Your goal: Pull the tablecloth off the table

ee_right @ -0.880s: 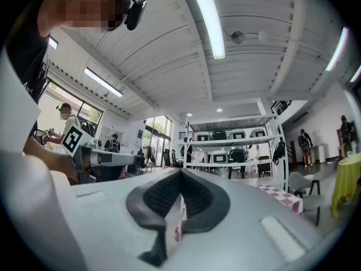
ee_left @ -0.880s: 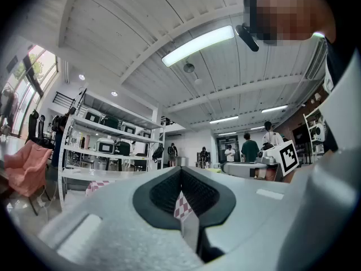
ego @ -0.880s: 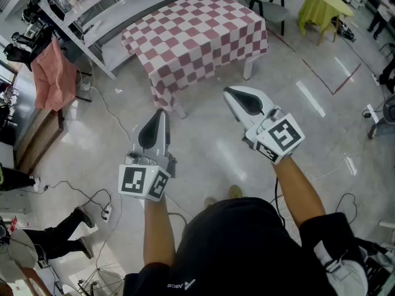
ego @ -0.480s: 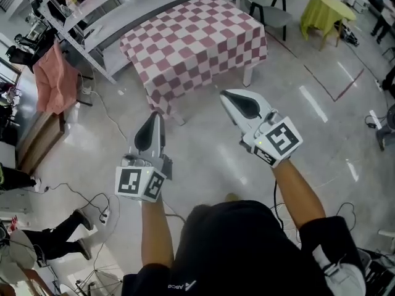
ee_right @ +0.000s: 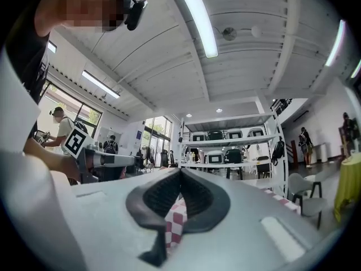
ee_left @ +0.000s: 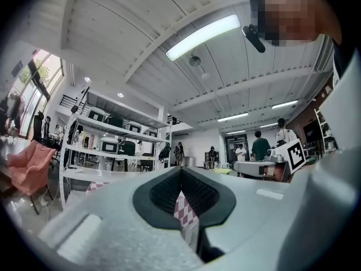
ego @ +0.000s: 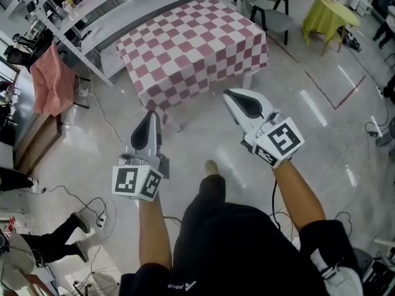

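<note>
A glossy pale floor (ego: 296, 134) fills most of the head view. A long grey shelving rack (ego: 123, 8) runs along its far side. Just in front of the rack stands the counter (ego: 248, 78). The red-and-white checked tablecloth (ego: 191, 48) lies spread over the counter's whole top, with its edges hanging down the near sides. Only one white leg of the counter shows below the hem.

To the right of the counter is a grey chair (ego: 271, 14), and beyond it a yellow cloth (ego: 329, 11) is draped over a small stand. A pink cloth (ego: 52, 82) hangs at the left edge.

The person's bare forearms reach forward over the floor. The left tongs (ego: 150, 117) and the right tongs (ego: 229, 94) both point toward the counter, short of it and apart from the tablecloth.

In each gripper view the left tongs (ee_left: 180, 171) and the right tongs (ee_right: 180, 173) are pressed together with nothing pinched. The checked fabric shows only in the distance behind the dark pads.
</note>
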`<state>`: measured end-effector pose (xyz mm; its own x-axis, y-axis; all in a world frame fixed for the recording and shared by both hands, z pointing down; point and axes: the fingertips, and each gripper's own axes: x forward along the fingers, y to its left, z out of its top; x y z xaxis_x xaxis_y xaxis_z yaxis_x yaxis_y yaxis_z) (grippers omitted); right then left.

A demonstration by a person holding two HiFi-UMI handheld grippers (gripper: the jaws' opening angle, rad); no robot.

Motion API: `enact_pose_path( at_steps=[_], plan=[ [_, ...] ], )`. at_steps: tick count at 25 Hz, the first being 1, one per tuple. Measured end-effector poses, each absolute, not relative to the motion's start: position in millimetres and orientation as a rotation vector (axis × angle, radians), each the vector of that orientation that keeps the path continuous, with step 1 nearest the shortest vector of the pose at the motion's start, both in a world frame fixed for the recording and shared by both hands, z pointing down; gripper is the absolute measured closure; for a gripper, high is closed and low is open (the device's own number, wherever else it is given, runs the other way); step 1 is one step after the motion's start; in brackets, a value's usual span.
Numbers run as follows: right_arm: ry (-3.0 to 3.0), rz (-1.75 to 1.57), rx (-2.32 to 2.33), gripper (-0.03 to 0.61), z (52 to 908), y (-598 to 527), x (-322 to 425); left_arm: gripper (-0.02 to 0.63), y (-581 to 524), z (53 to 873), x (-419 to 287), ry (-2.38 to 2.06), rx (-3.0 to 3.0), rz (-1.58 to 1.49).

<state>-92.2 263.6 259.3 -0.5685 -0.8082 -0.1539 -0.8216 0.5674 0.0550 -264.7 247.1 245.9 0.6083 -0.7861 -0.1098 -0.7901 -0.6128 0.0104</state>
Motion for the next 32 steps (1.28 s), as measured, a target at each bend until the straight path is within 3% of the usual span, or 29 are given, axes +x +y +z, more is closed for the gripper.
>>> enact_pose_path(
  at_steps=[7, 18, 32],
  plan=[
    [2.724, 0.219, -1.423, 0.577, 277, 170, -85, 0.604, 147, 269, -251, 1.357, -2.782, 0.196],
    [2.776, 0.146, -1.498, 0.577, 279, -84, -51, 0.603, -99, 274, -227, 1.419, -2.807, 0.140],
    [2.811, -0.002, -1.606, 0.576, 331, -256, -13, 0.590, -258, 333, -218, 1.685, -2.829, -0.023]
  ],
)
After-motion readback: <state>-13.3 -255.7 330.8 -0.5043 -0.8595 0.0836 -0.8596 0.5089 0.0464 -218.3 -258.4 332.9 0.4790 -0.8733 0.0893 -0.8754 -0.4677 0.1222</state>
